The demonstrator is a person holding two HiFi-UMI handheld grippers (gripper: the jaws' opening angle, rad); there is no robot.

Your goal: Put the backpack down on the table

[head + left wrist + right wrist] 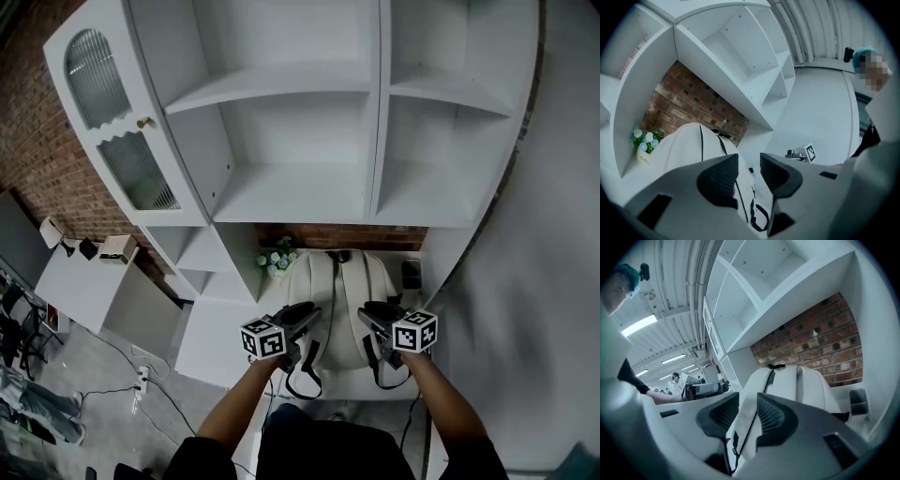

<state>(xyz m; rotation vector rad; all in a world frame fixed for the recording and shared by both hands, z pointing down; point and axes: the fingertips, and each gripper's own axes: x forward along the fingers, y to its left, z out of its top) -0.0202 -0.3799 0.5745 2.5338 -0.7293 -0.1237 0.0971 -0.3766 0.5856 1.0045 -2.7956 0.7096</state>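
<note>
A white backpack (337, 291) (689, 145) (806, 385) stands upright on the white table (214, 339), in an alcove against a brick wall. Its two black-trimmed shoulder straps hang toward me. My left gripper (302, 314) (749, 165) is level at the bag's near left side. Its jaws stand apart with nothing pinched between them. My right gripper (380, 316) (747, 407) is at the near right side. A white strap (749, 416) runs between its pads and fills the gap.
White open shelving (309, 122) hangs above the alcove, with a glass cabinet door (122, 122) swung out at the left. A small pot of flowers (277, 261) (644, 146) sits left of the bag, a dark holder (411, 274) (858, 401) to its right. A white wall closes the right side.
</note>
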